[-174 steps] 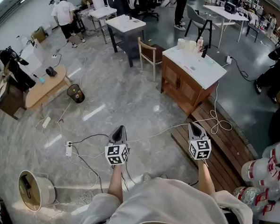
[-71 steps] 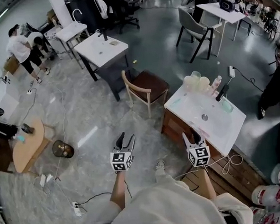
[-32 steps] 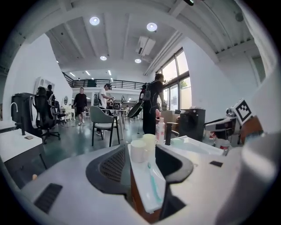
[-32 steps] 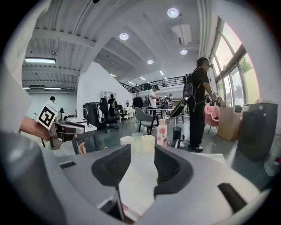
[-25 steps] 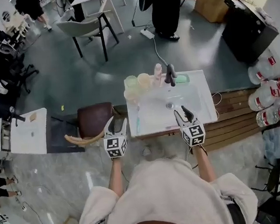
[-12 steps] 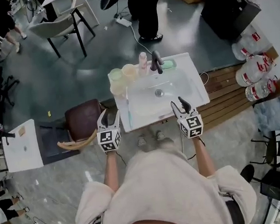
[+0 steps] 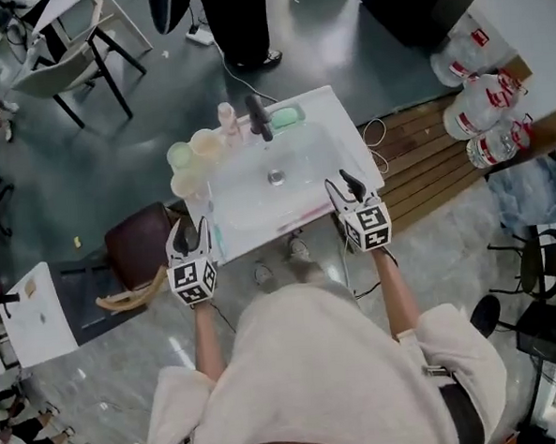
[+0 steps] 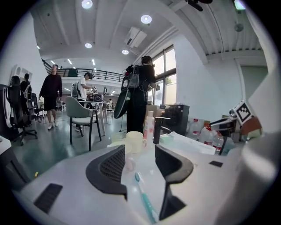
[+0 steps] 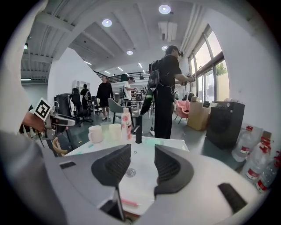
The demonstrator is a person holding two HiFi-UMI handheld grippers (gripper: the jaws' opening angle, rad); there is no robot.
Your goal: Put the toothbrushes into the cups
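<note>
A teal toothbrush (image 7: 214, 235) (image 8: 145, 200) lies on the left front of the white sink counter (image 7: 344, 147). A pink toothbrush (image 7: 300, 219) (image 9: 129, 203) rests along the basin's front edge. Three pale cups (image 7: 191, 160) (image 8: 133, 140) (image 9: 95, 134) stand at the counter's back left. My left gripper (image 7: 190, 231) (image 8: 140, 152) is open just above the teal toothbrush, with nothing in it. My right gripper (image 7: 341, 182) (image 9: 142, 152) is open at the counter's front right, the pink toothbrush below its jaws.
A pink bottle (image 7: 227, 120), a black faucet (image 7: 258, 118) and a green soap block (image 7: 286, 117) line the counter's back. A brown chair (image 7: 134, 249) stands left of it. Wooden planks (image 7: 415, 161) and water jugs (image 7: 477, 92) lie right. A person (image 7: 238, 22) stands behind.
The person has walked across the room up to the sink counter. Both grippers have moved forward to its front edge, still open and empty.
</note>
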